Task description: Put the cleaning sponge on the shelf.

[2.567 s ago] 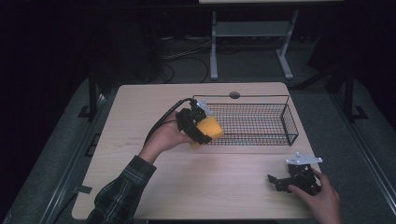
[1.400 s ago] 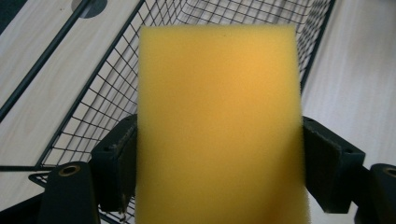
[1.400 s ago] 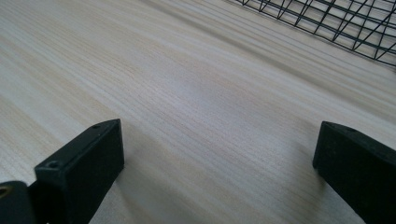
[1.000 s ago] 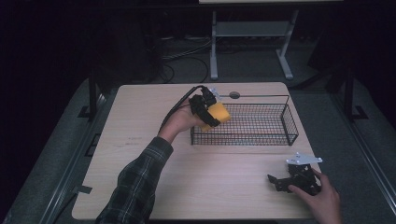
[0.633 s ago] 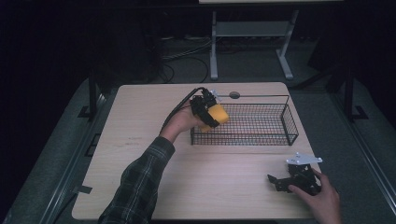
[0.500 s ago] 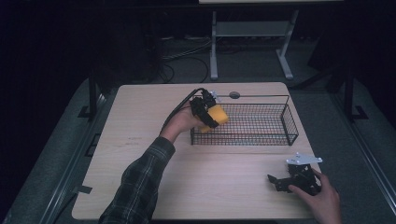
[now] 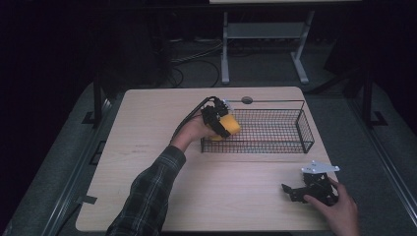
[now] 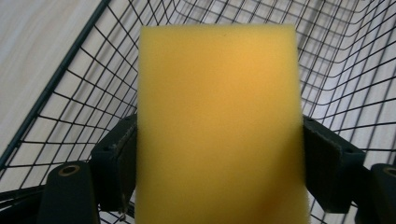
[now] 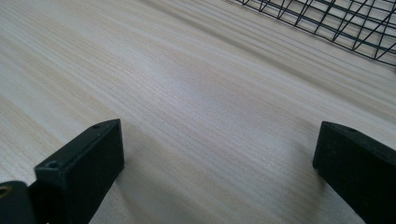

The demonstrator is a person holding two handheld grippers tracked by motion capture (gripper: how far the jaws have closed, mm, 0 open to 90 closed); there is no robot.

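Left gripper (image 7: pixel 222 123), clamped on sponge (image 8: pixel 219 126), has lifted it over basket's (image 7: pixel 295 147) left end; release likely next. Right gripper (image 7: pixel 300 191) rests apart, near-right.

L arm outstretched, left gripper (image 7: pixel 220 121) fingers (image 8: pixel 114 161) clamped w/ something between; right gripper (image 7: pixel 306 188) low, fingers (image 9: pixel 84 161) spread wide.

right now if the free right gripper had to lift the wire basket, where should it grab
Probably the top rim wire of the basket, on the near long side facing the right gripper, coming from above. The mesh walls are thin and upright, so open jaws can straddle the rim. Stay clear of the left end, where the left gripper holds the sponge.
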